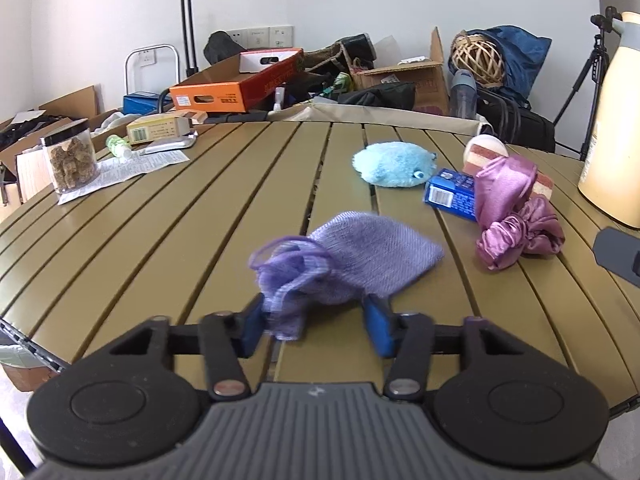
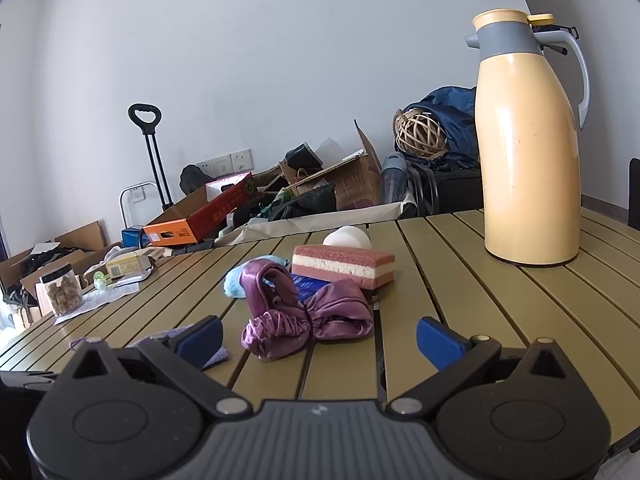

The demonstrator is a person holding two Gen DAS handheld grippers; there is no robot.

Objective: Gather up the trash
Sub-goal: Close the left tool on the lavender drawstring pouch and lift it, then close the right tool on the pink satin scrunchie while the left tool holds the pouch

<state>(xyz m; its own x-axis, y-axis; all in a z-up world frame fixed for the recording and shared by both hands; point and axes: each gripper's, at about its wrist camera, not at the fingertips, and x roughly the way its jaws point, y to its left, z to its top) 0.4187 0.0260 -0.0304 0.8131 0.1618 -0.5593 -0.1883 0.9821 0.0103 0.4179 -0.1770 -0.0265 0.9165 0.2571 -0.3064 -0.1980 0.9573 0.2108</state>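
Left of the one yellow jug (image 2: 528, 152), the left gripper (image 1: 316, 322) has its pads around one purple mesh bag (image 1: 352, 260), not yet pinching it, ready to lift this trash. Nearer the jug lies one pink cloth (image 2: 304, 316); the right gripper (image 2: 320, 338) waits wide apart before it.

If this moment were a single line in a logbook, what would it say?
left tongs: around purple mesh pouch, right pad off it | right tongs: open, empty, facing pink satin cloth | table: cluttered
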